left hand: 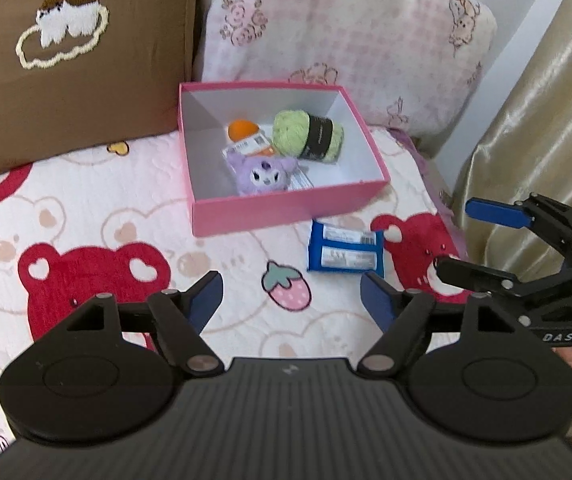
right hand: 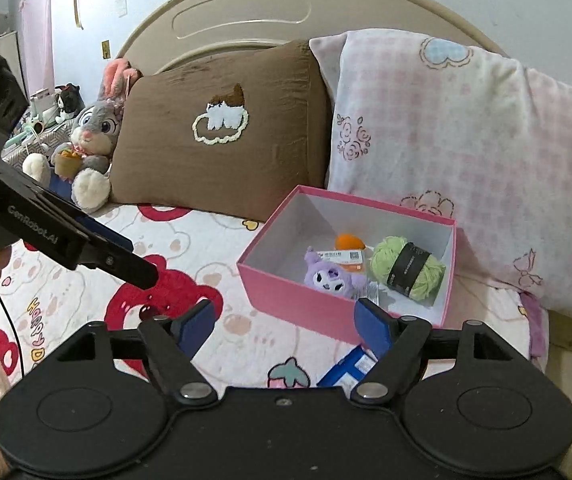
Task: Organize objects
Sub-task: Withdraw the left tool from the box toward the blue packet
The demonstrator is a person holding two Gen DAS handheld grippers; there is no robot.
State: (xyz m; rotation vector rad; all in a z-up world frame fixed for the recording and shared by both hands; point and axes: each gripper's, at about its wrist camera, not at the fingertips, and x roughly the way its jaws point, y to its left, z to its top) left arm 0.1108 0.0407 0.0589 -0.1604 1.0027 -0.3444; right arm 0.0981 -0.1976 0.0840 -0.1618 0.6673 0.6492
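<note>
An open pink box (left hand: 286, 210) (right hand: 298, 300) sits on the bear-print bedspread. It holds a green yarn ball (left hand: 310, 134) (right hand: 406, 266), a purple plush (left hand: 261, 174) (right hand: 330, 276), an orange item (left hand: 241, 128) (right hand: 350, 241) and a white labelled packet under the plush. A blue snack packet (left hand: 344, 250) (right hand: 350, 368) lies on the bedspread just in front of the box. My left gripper (left hand: 290, 296) (right hand: 133, 260) hovers open over the bedspread, short of the packet, with nothing between its fingers. The right gripper (right hand: 286, 320) (left hand: 458, 238) is also open and empty, above the packet's near side.
A brown pillow (left hand: 77, 60) (right hand: 221, 132) and a pink checked pillow (left hand: 346, 28) (right hand: 466, 152) lean behind the box. A grey rabbit plush (right hand: 89, 140) sits left of the brown pillow. A gold curtain (left hand: 546, 120) hangs at the bed's right edge.
</note>
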